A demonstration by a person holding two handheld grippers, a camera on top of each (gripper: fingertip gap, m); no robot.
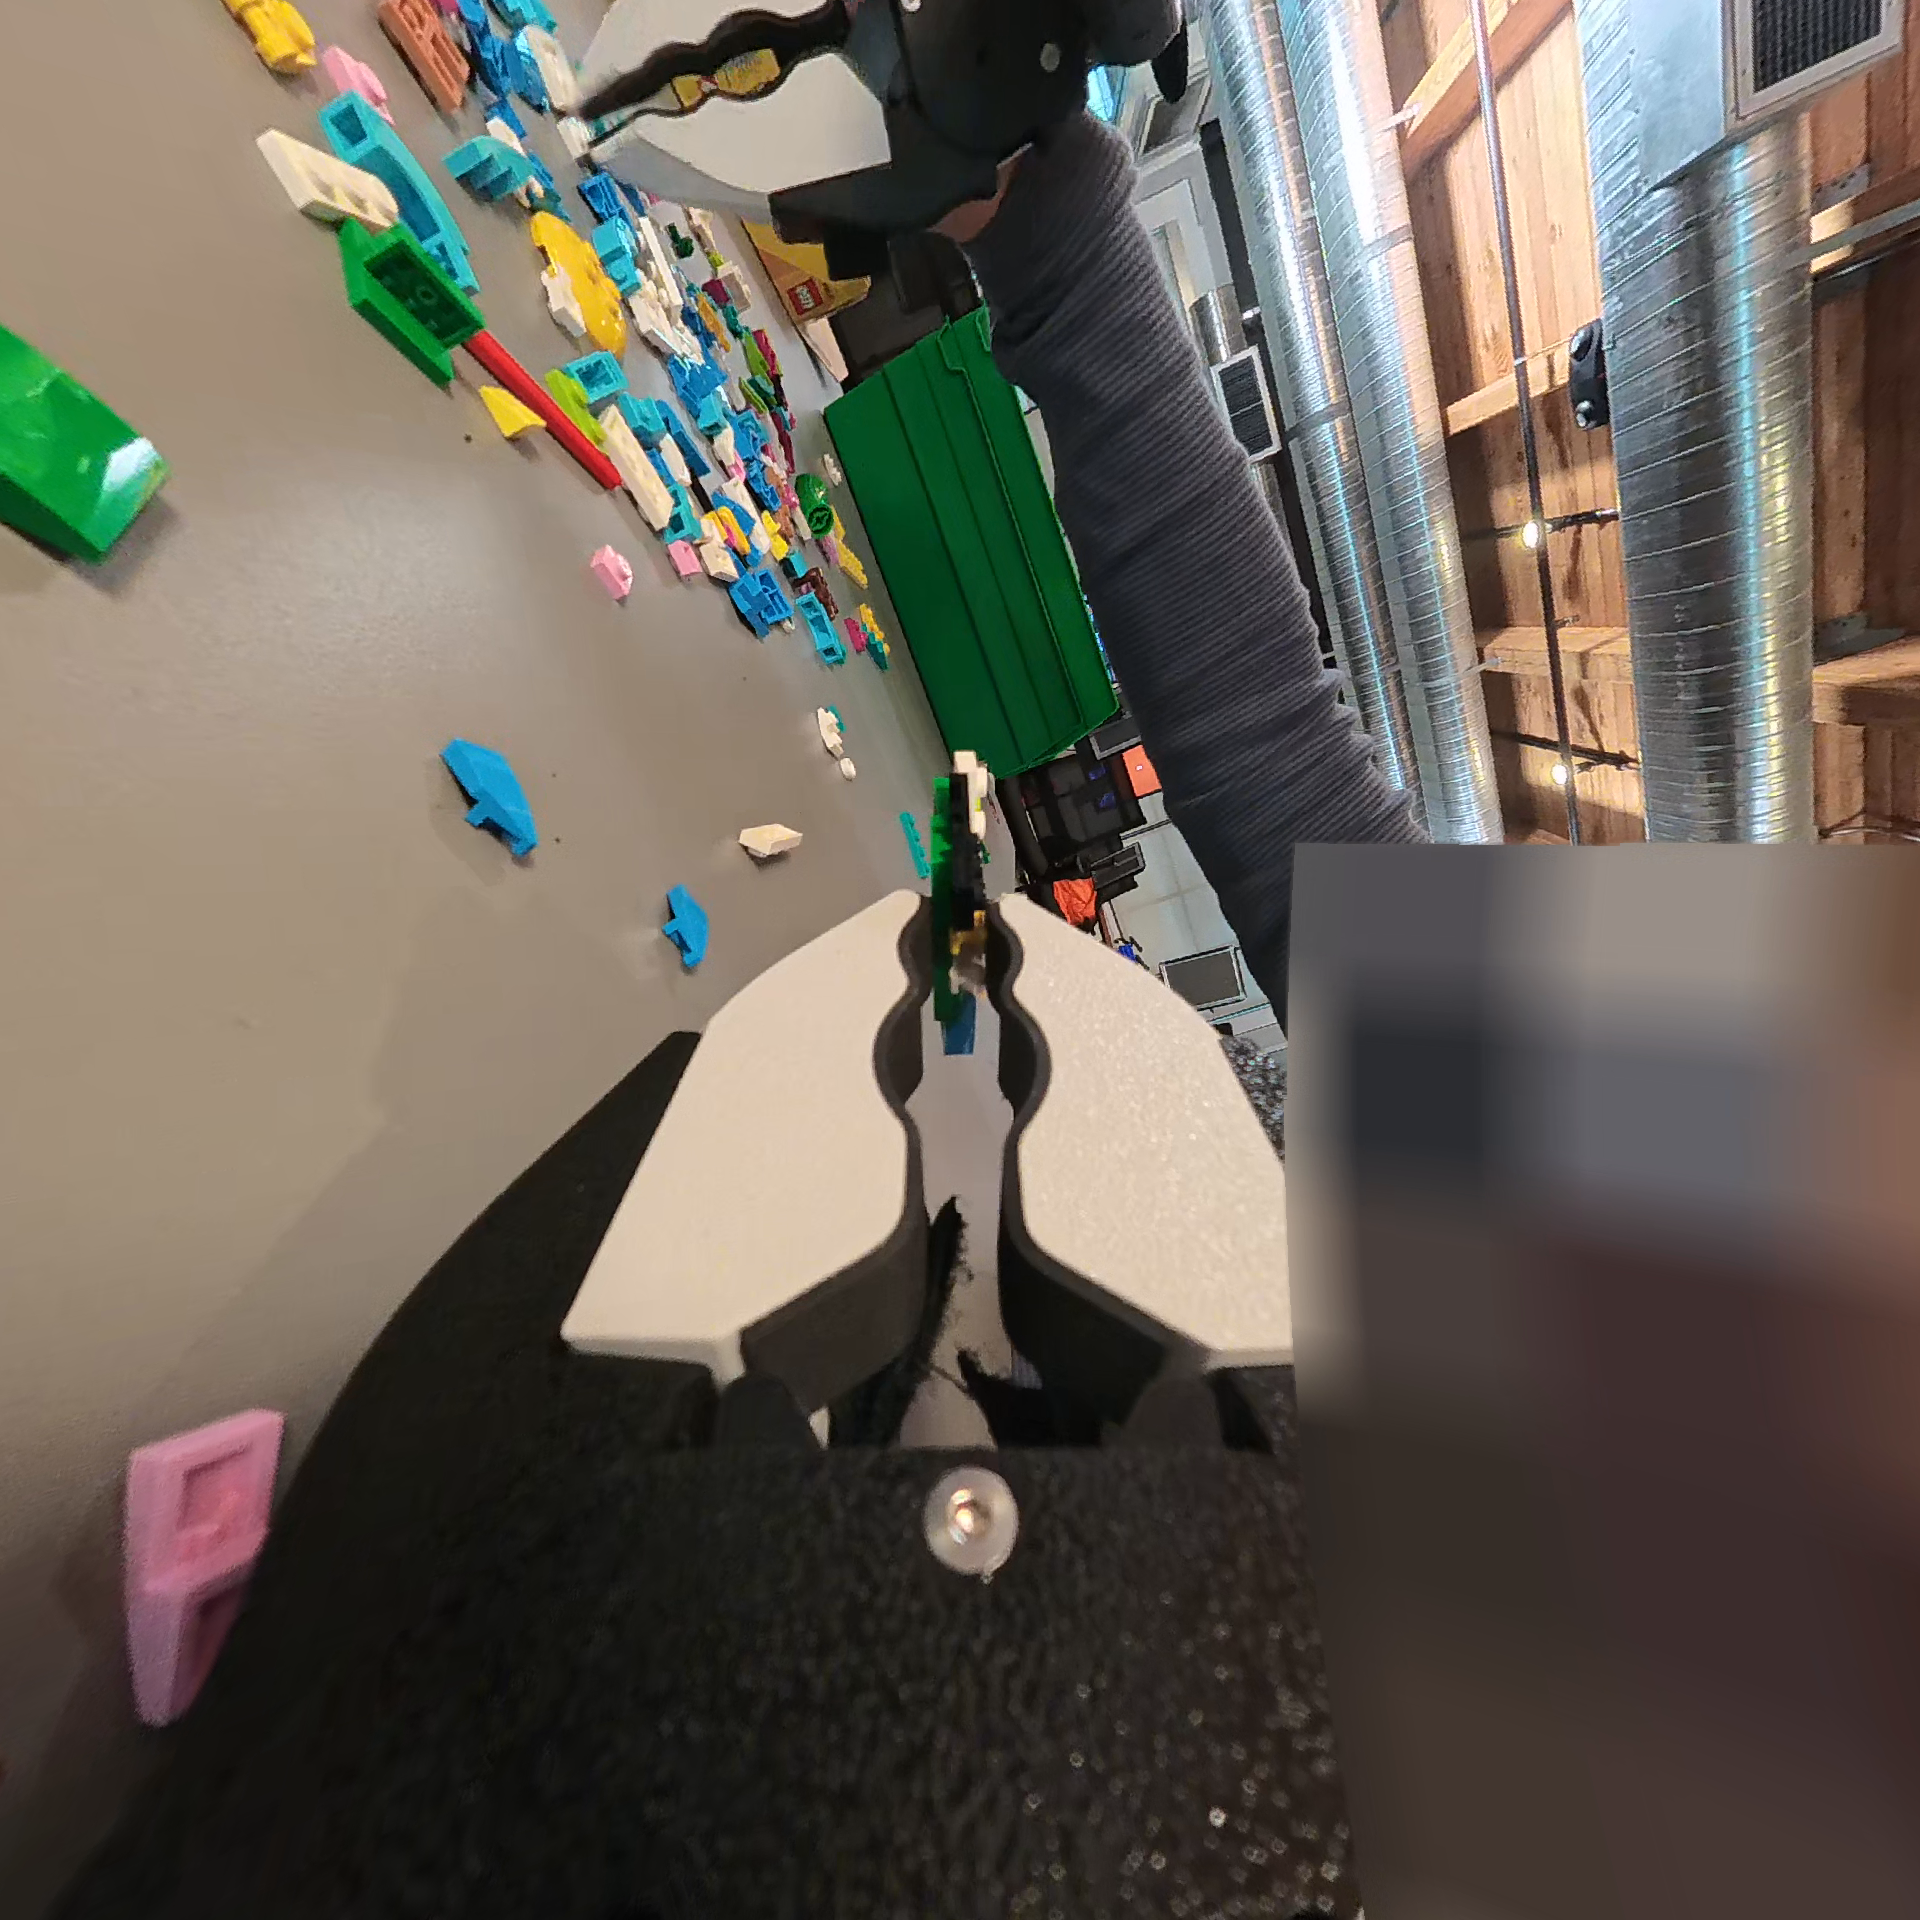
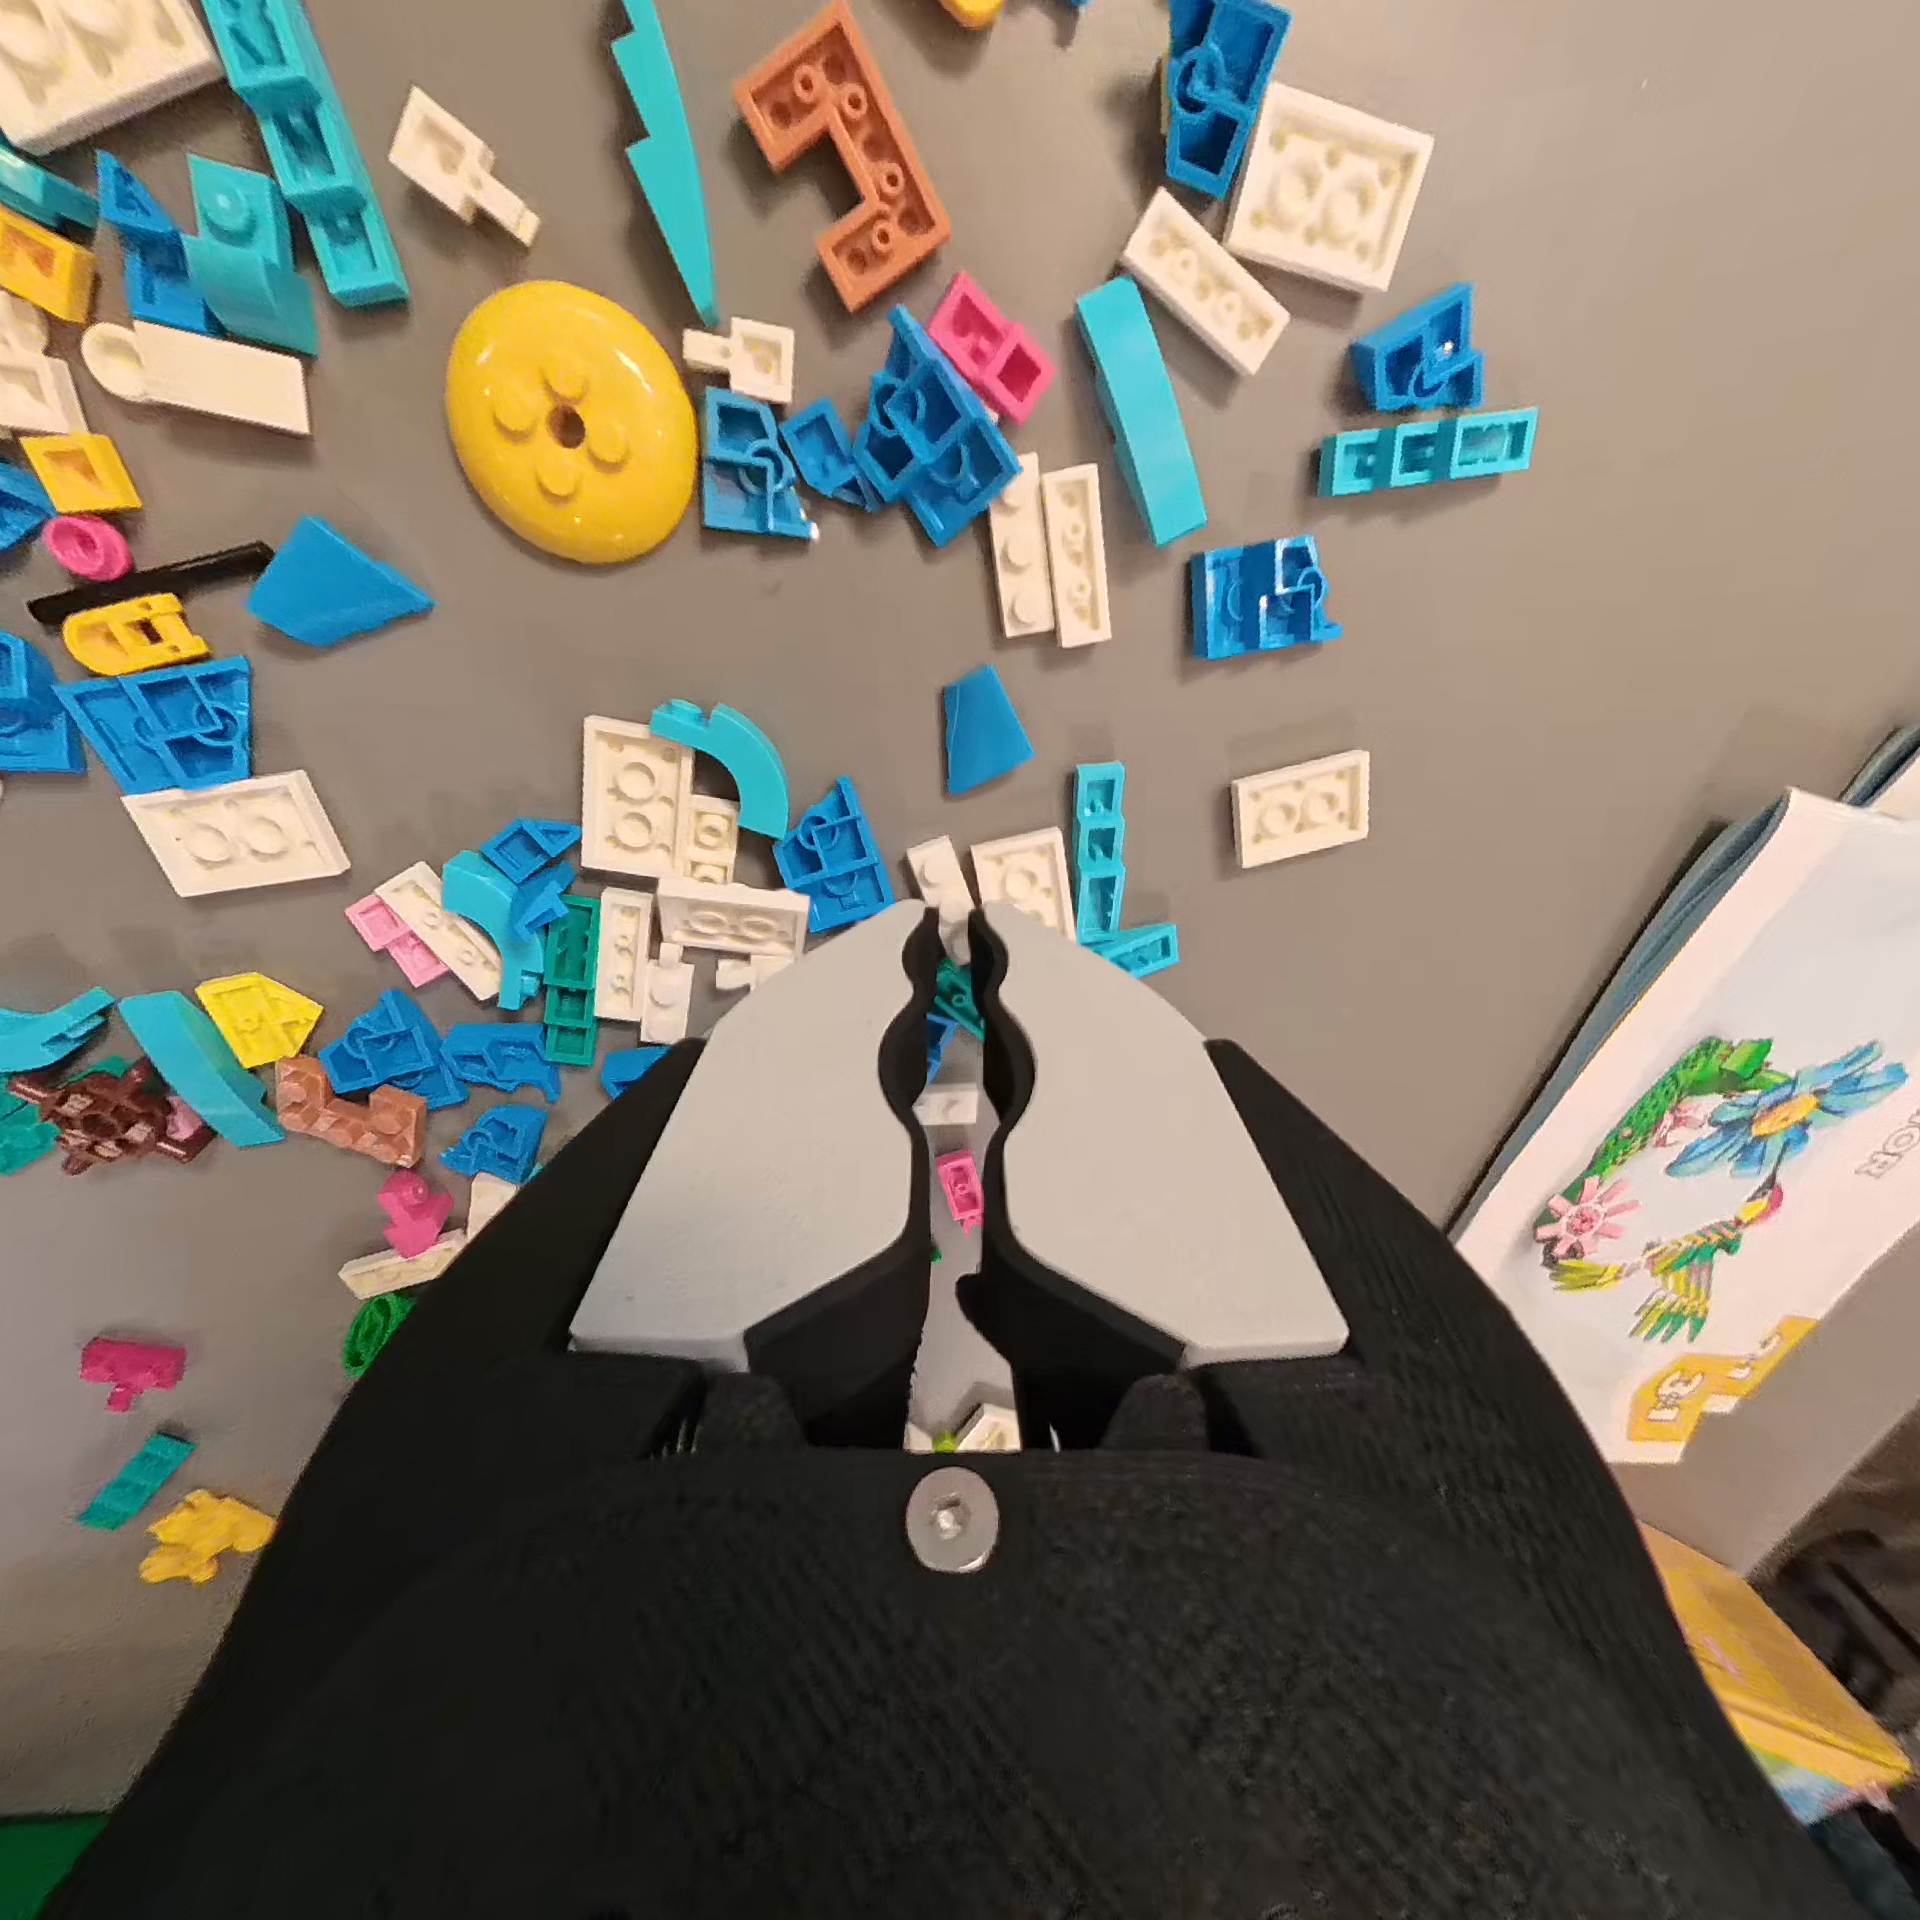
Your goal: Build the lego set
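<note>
My left gripper (image 1: 958, 914) is shut on a small built assembly (image 1: 961, 862) of green, black, white, yellow and blue bricks, held edge-on above the grey table (image 1: 260, 935). My right gripper (image 2: 951, 920) hovers low over a spread of loose bricks, its jaws nearly together, and I see nothing held between the tips. A white plate (image 2: 1023, 873) and a turquoise strip (image 2: 1099, 842) lie just beyond its tips. It also shows at the top of the left wrist view (image 1: 592, 109), over the same pile. A yellow round dish (image 2: 569, 421) lies in the pile.
An instruction booklet (image 2: 1714, 1091) lies at the right of the pile. A green bin (image 1: 966, 540) stands past the bricks. A large green brick (image 1: 62, 447), a red rod (image 1: 540, 405), blue pieces (image 1: 494, 790) and a pink brick (image 1: 197, 1548) lie scattered. A grey sleeve (image 1: 1174, 520) reaches over. The yellow round dish (image 2: 569, 421) is about 8 centimetres from my right fingertips.
</note>
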